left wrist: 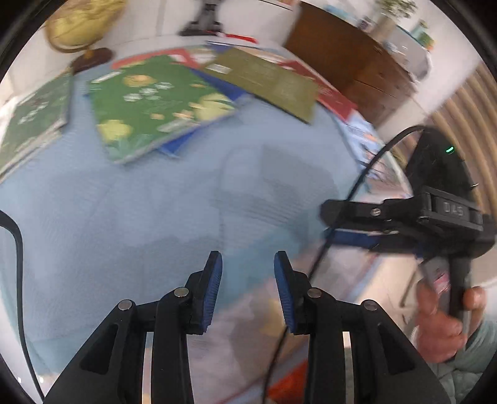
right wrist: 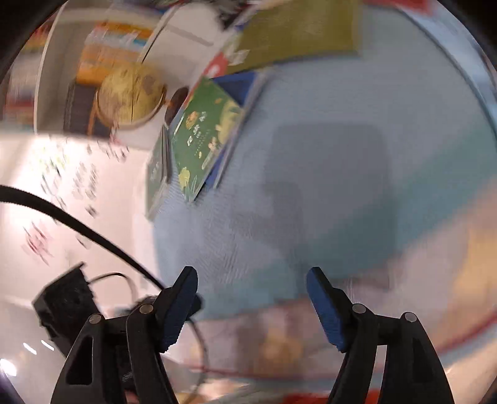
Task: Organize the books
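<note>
- The blue-covered table fills both views, blurred, and most of its middle and near part carries no book.
- Toward the far edge the books lie loose and overlapping, not squared up: an olive book slants across red books, with the far right corner crowded.
- The bright green book rests askew on top of a blue book, corners jutting out past each other.
- At the far left edge a dark green book sits on its own little pile, apart from the rest.
- More books, too blurred to name, lie along the near edge under both grippers.
- A globe stands beyond the far left corner, off the blue cover.
- My read: sorting is early or midway; no single neat stack shows, and the spread of books at the far edge is all left to gather.
- The right gripper hangs over the near edge, fingers spread wide, released, nothing between them.
- The left gripper has its fingers parted narrowly, also empty, pads touching nothing.
- In the left view a hand grips the other tool's handle at the right.
</note>
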Demonstrator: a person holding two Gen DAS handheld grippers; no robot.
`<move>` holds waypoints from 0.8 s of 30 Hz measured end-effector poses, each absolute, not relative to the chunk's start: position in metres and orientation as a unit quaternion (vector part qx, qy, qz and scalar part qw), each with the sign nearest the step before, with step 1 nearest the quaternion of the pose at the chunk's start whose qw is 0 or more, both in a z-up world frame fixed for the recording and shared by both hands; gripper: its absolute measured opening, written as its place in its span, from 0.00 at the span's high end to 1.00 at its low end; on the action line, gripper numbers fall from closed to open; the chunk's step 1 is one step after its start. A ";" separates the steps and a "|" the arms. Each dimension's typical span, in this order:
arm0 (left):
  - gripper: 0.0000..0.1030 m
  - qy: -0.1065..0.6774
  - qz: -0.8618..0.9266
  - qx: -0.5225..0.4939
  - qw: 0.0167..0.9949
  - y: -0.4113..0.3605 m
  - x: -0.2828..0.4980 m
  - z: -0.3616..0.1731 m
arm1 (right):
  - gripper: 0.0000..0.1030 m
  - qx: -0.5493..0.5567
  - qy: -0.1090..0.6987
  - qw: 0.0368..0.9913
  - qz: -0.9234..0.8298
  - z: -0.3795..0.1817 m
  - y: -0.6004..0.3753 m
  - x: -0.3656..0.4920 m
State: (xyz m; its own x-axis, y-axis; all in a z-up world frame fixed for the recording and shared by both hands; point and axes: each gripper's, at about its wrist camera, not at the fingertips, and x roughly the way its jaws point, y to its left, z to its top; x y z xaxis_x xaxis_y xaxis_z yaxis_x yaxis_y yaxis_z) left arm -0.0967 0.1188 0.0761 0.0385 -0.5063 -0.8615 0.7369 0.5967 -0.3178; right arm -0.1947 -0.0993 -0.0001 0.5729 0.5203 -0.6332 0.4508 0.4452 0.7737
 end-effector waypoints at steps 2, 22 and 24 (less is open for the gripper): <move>0.69 0.537 -0.446 0.121 0.706 0.108 -0.108 0.076 | 0.31 0.567 0.450 0.690 0.032 -0.012 -0.101 -0.211; 0.69 0.597 -0.410 0.068 0.686 -0.029 -0.114 0.061 | 0.31 0.516 0.418 0.747 0.004 0.015 -0.271 -0.220; 0.69 0.599 -0.398 0.084 0.690 -0.050 -0.119 0.057 | 0.31 0.513 0.418 0.750 0.007 0.014 -0.289 -0.217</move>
State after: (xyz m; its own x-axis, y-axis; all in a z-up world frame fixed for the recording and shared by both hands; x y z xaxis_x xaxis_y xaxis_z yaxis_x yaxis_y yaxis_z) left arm -0.1188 -0.0504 0.0566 -0.0348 -0.4492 -0.8928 0.6494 0.6689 -0.3619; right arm -0.2166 -0.2889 0.0136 0.6508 0.4387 -0.6196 0.4181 0.4741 0.7749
